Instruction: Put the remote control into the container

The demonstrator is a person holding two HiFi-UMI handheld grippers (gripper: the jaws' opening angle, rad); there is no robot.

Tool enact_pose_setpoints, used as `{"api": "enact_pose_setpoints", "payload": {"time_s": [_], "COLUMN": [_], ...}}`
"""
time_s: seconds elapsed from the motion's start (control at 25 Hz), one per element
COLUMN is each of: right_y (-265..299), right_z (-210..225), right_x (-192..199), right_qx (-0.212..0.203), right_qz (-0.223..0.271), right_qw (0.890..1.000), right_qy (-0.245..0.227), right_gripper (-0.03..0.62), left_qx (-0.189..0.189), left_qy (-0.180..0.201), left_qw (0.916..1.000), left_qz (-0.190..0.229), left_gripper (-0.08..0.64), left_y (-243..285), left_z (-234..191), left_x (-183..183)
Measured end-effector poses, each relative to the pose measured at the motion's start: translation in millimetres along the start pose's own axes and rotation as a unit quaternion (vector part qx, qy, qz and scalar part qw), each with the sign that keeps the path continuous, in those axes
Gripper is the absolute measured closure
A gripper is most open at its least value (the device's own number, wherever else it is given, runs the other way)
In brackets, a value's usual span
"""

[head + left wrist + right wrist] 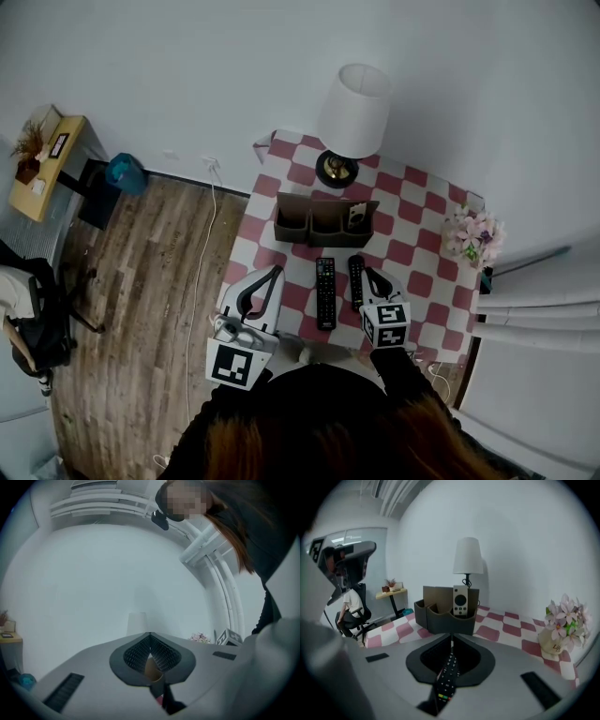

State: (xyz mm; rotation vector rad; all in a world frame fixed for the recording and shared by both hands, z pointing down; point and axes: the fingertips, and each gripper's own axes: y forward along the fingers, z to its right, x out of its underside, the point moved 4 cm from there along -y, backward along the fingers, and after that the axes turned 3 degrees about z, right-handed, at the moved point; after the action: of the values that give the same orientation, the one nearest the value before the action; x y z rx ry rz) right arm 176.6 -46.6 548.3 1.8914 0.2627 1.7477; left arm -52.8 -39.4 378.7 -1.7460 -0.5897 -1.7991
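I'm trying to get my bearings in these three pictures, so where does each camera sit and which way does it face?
Head view: on the person's head, looking steeply down at the table, left gripper and right gripper; hair at the bottom.
Left gripper view: rides the left gripper, facing level at a white wall; shut jaws and hair show.
Right gripper view: rides the right gripper, angled down toward the container; shut jaws over a black remote.
Shared: head and right gripper views both show container, lamp, black remote.

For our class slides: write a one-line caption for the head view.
Two black remotes lie on a checked table before a container holding a white remote.
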Motion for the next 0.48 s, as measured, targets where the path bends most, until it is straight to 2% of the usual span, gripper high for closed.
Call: {"api": "enact_pose_setpoints", "payload": {"time_s": [0.12,0.16,0.24,0.28,0.48], "right_y": [17,22,31,35,58], "right_z": [3,3,3,3,11], "right_x": [16,20,26,30,53], "right_qx": [-0.005,-0.009,-0.018,-0.018,0.005], "right_qz": [-0.039,-0.052,-0.08,-0.094,-0.16], "right_qw": [0.999,0.999,0.996,0.995,0.987], "right_qy": [0.008,0.013,0.024,0.025,0.017], "right_gripper": [0.567,0.54,0.427,0.398,0.359], "left_qx": [0.0,0.0,0.001,0.001,0.002], "left_qy": [-0.001,-0.001,-0.001,-0.002,-0.004], "left_qw": [1.0,1.0,1.0,1.0,1.0], "left_qz": [0.002,0.002,0.002,0.002,0.001], "left_gripper": [0.553,0.554,0.554,0.554,0.553], "left_y": [0,-1,-1,-2,-3], "left_z": [0,0,1,1,1], "left_x": [0,0,0,0,0]}}
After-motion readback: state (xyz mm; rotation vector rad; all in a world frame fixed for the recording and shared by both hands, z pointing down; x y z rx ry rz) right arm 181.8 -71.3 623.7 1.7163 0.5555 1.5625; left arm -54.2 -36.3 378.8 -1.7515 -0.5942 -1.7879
